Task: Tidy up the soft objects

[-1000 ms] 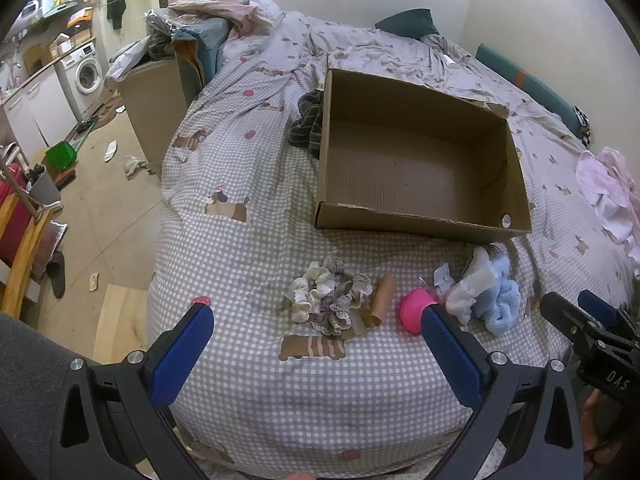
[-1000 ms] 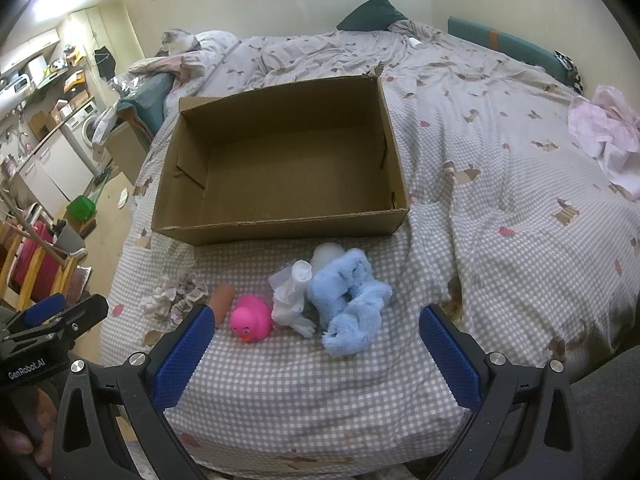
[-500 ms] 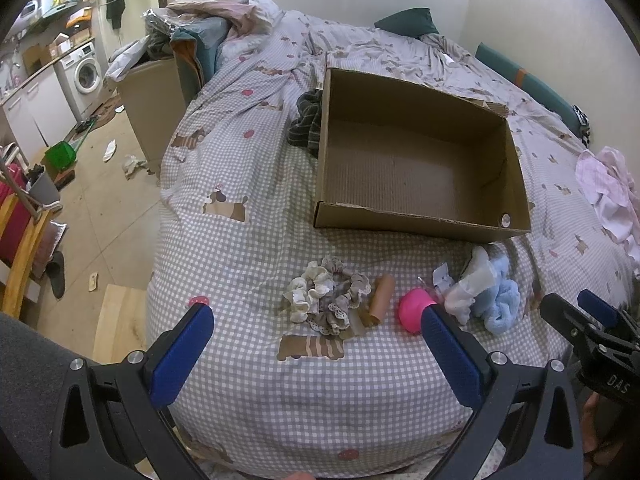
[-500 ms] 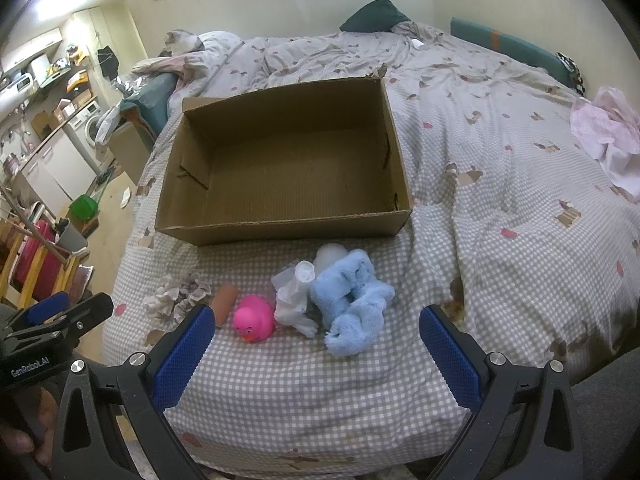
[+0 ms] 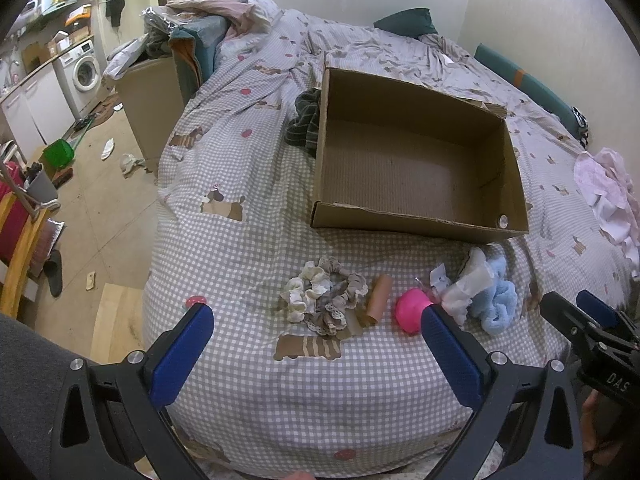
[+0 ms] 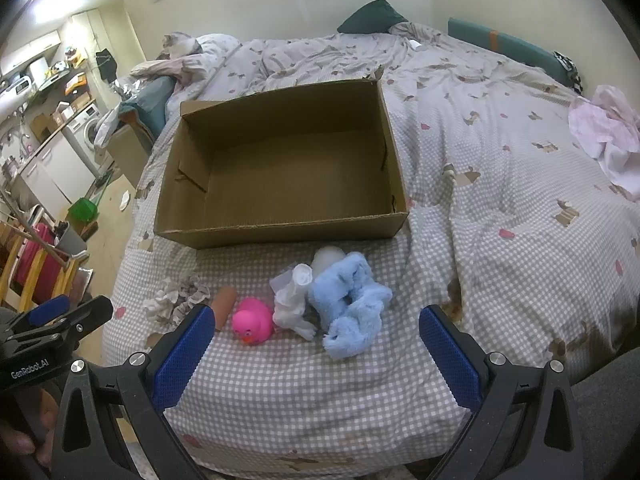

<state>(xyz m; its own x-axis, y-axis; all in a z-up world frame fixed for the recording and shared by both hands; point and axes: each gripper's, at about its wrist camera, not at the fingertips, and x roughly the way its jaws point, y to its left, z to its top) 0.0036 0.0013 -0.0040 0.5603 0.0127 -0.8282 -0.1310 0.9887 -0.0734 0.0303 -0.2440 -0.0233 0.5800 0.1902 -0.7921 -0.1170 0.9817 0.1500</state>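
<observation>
On the bed [image 6: 500, 184], cardboard box [image 6: 280, 152] lies lengthwise left-right; both grippers gape, holding nothing.

Soft, even indoor light fills both views, moderately bright, with a slightly warm yellowish cast on the walls. The brightest patch sits toward ten o'clock in the right wrist view, over the kitchen side. Shadows are faint and diffuse; the cardboard box [image 6: 280, 168] interior is darker along its walls. Focus is sharp centrally. Fisheye bending curves everything outward, and black vignetting closes the corners.
</observation>
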